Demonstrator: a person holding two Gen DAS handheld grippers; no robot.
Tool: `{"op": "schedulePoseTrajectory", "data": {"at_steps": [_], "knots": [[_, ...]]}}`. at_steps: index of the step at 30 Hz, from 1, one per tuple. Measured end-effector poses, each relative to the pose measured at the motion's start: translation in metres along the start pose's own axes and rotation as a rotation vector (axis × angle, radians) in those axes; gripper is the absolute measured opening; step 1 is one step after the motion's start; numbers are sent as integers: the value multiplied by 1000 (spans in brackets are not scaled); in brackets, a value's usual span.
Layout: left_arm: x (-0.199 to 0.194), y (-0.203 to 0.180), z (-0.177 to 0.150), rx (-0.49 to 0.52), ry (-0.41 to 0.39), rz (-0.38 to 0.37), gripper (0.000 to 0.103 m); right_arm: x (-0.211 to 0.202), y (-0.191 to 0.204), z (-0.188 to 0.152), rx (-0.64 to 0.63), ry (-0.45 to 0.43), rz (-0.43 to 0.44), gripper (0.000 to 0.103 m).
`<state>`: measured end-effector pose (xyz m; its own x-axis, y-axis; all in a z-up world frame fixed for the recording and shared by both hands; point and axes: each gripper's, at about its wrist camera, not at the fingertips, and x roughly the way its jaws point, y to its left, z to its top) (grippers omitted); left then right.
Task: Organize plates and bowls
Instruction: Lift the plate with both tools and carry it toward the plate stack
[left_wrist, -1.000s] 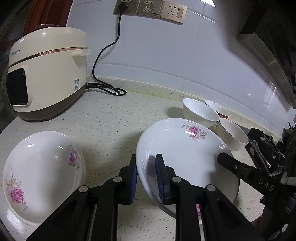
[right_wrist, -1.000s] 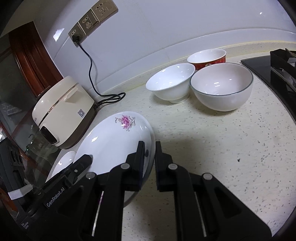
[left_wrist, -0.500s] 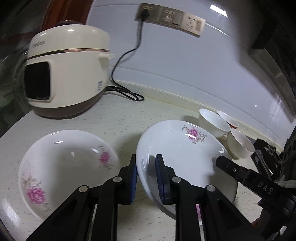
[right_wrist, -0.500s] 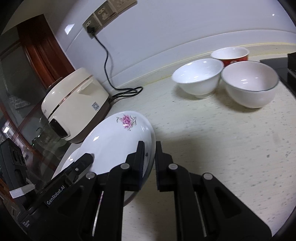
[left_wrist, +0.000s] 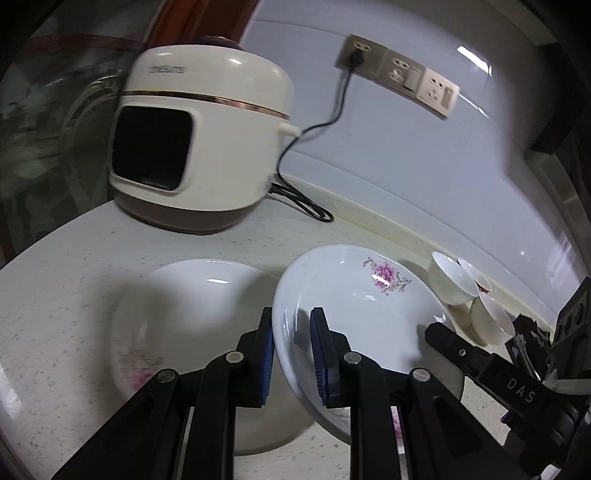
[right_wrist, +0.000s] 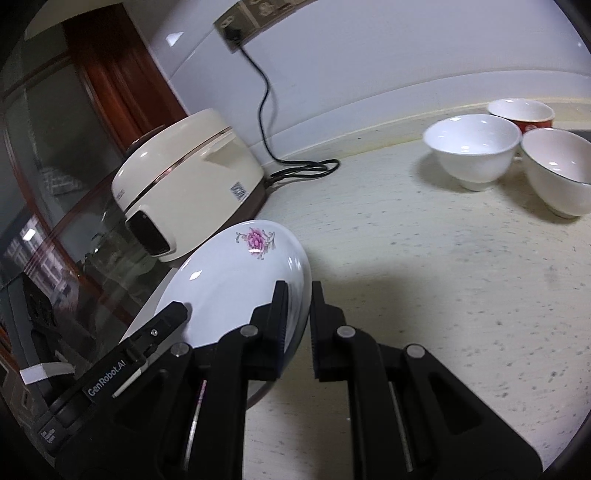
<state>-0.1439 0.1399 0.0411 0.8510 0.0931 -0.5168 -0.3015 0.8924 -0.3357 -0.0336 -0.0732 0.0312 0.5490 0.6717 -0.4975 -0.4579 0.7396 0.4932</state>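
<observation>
Left tongs (left_wrist: 291, 354): clamped on the near-left rim of the flowered plate (left_wrist: 362, 302), one blue pad outside the rim, one inside the well. Right tongs (right_wrist: 299, 314): clamped on the opposite rim of the same plate (right_wrist: 236, 280), inner finger on the face, outer finger behind the edge. Each view shows the other tongs' black fingers reaching onto the plate from the far side.

Plate: white, glossy, deep-welled, pink flower with grey leaves near the far rim, a second pink print partly hidden behind the left tongs. Held off the desk (right_wrist: 424, 258) between both tongs, tilted, casting a dark shadow on the desk beside it.

Pose: both tongs point forward and downward over the desk, facing the back wall. No hand visible in either view.

Surroundings:
- Second flowered plate (left_wrist: 192, 314), same pattern, lies flat on the speckled desk below and to the left of the held plate; its right part is overlapped in view by the held plate and the left tongs. Blurred.
- Cream rice cooker (left_wrist: 199, 147) with brown base, at the desk's back left, just behind the lying plate; black cord (left_wrist: 295, 155) runs to the wall sockets (left_wrist: 399, 70).
- Three bowls at the desk's back right, clustered closely: white bowl (right_wrist: 472, 147), red bowl (right_wrist: 521, 114) behind it, white bowl with dark rim line (right_wrist: 557, 166) to the right. Well apart from the held plate.
</observation>
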Motion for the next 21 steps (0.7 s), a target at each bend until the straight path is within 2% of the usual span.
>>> {"op": "schedulePoseTrajectory", "data": {"at_steps": [8,21], "knots": [[-9,31,3,-77,-20,0,20,16,26,-6,-42,18,33,14],[1,74,7,-164,37,49,20,43,60,-10,-90,70,60,15]]}}
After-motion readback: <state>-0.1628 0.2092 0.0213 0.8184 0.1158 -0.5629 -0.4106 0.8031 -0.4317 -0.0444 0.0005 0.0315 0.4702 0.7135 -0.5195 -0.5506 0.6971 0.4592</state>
